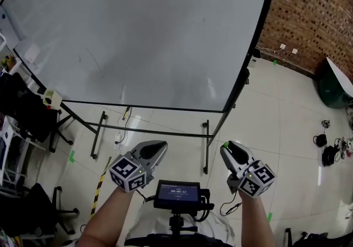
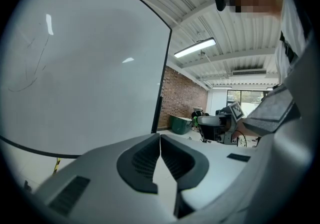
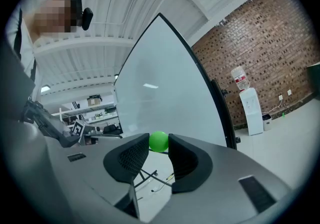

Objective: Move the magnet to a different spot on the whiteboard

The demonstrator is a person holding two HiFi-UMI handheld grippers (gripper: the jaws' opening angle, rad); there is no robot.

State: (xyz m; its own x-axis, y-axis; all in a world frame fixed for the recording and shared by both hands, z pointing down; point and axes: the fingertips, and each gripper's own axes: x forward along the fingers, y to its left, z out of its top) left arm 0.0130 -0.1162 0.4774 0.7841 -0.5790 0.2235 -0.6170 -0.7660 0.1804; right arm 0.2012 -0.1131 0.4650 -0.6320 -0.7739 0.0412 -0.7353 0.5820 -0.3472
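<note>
Pinching the green magnet (image 3: 159, 141) at its tips, your right hand-held gripper (image 1: 228, 148) is short of the whiteboard (image 1: 138, 36), which lies ahead and leftward. Left hand-held gripper (image 2: 160, 143) is pressed together, empty.

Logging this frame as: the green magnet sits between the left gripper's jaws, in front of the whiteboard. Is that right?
Not quite: it is the other gripper. The green magnet sits between the right gripper's jaws, in front of the whiteboard, as the right gripper view shows. The left gripper has its jaws together with nothing between them.
</note>
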